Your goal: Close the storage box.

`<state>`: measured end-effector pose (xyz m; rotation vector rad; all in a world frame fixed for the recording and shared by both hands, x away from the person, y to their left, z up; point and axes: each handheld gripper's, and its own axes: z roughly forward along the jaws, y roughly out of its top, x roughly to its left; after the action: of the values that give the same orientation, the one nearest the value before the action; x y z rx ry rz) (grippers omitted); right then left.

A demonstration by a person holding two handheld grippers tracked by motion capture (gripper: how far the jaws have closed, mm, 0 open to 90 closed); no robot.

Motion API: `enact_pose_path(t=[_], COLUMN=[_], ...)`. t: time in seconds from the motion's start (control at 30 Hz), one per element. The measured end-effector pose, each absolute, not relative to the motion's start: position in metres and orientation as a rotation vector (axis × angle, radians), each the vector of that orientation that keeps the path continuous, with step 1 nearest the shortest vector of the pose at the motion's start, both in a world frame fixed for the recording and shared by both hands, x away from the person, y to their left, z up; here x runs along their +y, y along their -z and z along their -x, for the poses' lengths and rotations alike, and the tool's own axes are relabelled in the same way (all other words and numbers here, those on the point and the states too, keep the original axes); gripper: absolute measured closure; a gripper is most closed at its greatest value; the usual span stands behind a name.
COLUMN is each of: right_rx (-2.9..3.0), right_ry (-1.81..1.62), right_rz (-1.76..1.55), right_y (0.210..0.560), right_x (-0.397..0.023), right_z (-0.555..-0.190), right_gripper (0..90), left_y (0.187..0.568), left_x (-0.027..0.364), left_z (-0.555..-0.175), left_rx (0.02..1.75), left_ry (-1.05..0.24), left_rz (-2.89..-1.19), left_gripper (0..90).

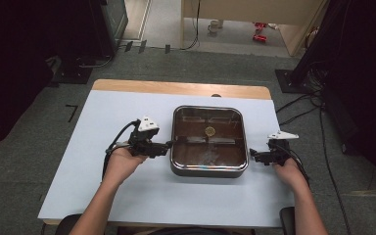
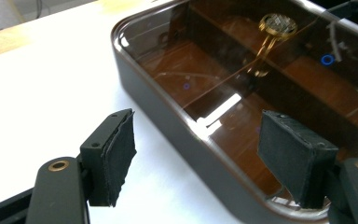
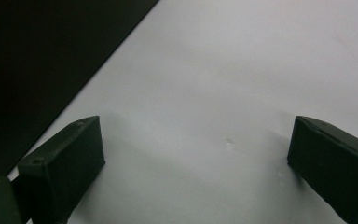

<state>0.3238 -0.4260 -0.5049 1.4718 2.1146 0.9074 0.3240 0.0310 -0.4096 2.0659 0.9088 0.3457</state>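
A square dark box (image 1: 209, 171) with a tinted see-through brown lid sits mid-table. A small round gold fitting (image 1: 209, 130) lies at the lid's centre, and a divider shows through the lid. My left gripper (image 1: 169, 145) is at the box's left side, jaws open. In the left gripper view its jaws straddle the box's rim (image 2: 177, 126), one pad (image 2: 116, 158) over the white table and the other over the lid, near the gold fitting (image 2: 278, 24); neither presses on it. My right gripper (image 1: 252, 155) hangs just right of the box, open (image 3: 193, 140) over bare white surface.
A white sheet (image 1: 127, 196) covers the table, with a wooden strip (image 1: 176, 88) bare at the far edge. Dark stands and cables (image 1: 298, 105) lie on the floor to the right and back left. The table's right edge is close to my right hand.
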Motion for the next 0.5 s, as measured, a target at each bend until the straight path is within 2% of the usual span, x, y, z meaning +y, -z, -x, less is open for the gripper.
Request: enact_pose_path(t=[0.5], right_rx=[2.116], right_ry=[-0.906], right_rz=[-1.472], right_y=[0.505], right_x=[-0.426], right_z=[-0.324], right_gripper=[3.0], left_y=[0.438], left_x=[0.058], left_z=[-0.308], left_rx=[0.917], left_ry=[-0.377], left_rz=[-2.057], left_gripper=[27.1])
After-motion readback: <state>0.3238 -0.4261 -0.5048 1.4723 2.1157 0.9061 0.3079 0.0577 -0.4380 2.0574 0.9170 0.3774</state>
